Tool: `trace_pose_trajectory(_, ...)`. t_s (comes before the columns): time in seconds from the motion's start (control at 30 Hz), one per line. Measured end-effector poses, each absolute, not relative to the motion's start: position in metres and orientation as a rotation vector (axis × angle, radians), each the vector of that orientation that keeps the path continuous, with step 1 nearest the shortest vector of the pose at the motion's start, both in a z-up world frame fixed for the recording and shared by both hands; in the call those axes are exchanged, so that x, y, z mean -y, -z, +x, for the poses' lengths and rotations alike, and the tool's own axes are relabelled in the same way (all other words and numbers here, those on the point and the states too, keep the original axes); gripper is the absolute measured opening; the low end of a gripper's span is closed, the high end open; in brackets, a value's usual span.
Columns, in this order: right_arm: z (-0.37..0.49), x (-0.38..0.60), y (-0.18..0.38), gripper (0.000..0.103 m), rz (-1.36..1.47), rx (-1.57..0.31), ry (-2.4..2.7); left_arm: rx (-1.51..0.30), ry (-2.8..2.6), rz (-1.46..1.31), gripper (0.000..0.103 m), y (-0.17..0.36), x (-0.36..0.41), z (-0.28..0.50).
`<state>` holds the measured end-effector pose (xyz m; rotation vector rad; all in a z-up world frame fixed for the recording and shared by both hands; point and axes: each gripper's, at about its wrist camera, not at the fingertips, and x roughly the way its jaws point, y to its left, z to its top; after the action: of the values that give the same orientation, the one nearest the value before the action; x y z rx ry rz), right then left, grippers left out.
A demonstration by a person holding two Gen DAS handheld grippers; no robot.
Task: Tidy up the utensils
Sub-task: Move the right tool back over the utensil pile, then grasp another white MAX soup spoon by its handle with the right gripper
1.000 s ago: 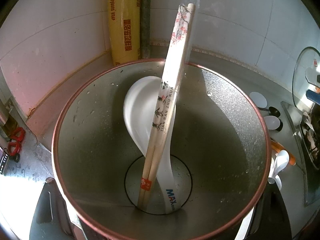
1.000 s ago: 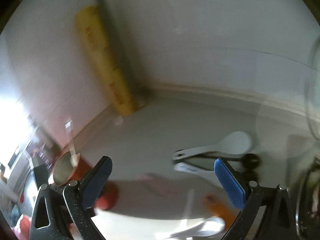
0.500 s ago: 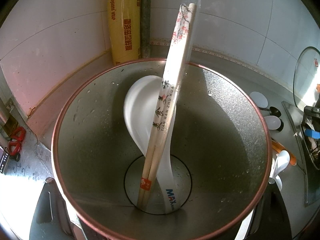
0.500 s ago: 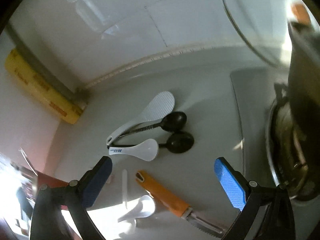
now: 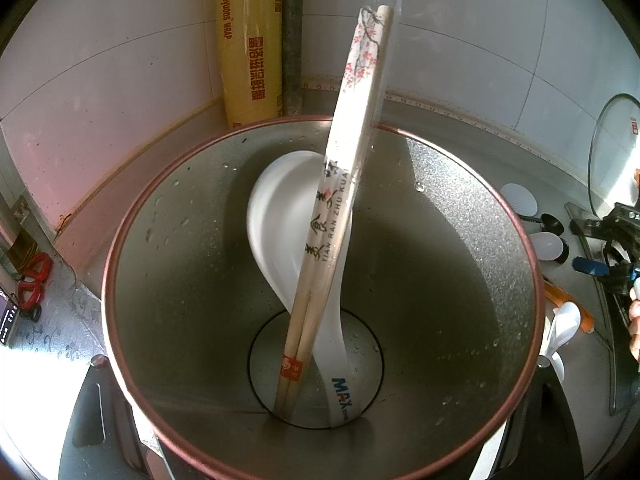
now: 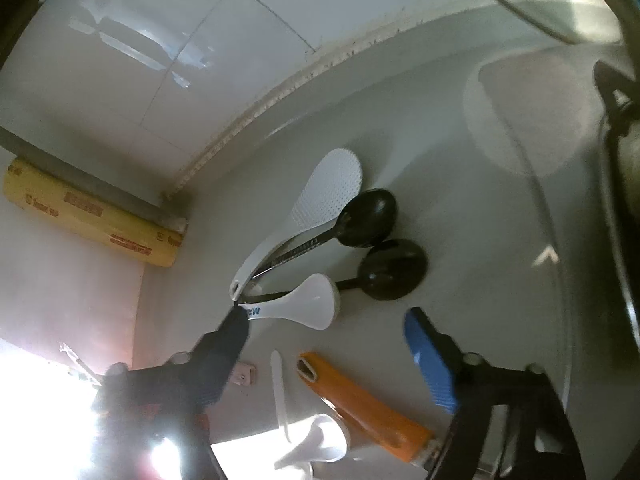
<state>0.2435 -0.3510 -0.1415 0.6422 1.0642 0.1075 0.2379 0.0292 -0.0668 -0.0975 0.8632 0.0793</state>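
Grey surface: right tool, jaws just narrowing on nothing, is aimed at white spoon; light, rigid, slippery; handle grip advised.

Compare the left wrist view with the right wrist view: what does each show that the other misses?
Left wrist only: inside the metal holder, wrapped chopsticks and a white spoon stand.

Right wrist only: the orange-handled tool in full and the right gripper, its jaws just closing with nothing between them.

Both: the yellow wrap roll, rice paddle and black spoons on the counter.
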Motion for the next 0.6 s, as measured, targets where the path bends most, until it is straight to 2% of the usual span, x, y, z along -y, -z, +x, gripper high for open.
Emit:
trace_pose_trajectory(0.1, 0.250, 0.346, 0.149, 0.054, 0.647, -1.080, -0.115, -0.863, -0.079, -0.097, 0.090, 0.067, -0.029, 0.238)
trace_pose_trajectory(0.17, 0.253, 0.344, 0.153, 0.050, 0.641, -1.081, -0.113, -0.863, -0.078, -0.097, 0.090, 0.067, -0.029, 0.238)
trace_pose_trajectory(0.33, 0.260, 0.342, 0.162, 0.033, 0.634, -1.093, -0.099, -0.864, -0.079, -0.097, 0.090, 0.067, -0.029, 0.238)
trace_pose_trajectory(0.47, 0.263, 0.342, 0.168, 0.027, 0.626, -1.091, -0.093, -0.864, -0.080, -0.097, 0.090, 0.067, -0.029, 0.238)
trace_pose_trajectory(0.53, 0.265, 0.343, 0.170, 0.017, 0.625, -1.090, -0.090, -0.863, -0.080, -0.097, 0.090, 0.067, -0.029, 0.238)
trace_pose_trajectory(0.6, 0.265, 0.343, 0.172, 0.015, 0.623, -1.090, -0.088, -0.864, -0.080, -0.098, 0.090, 0.066, -0.029, 0.238)
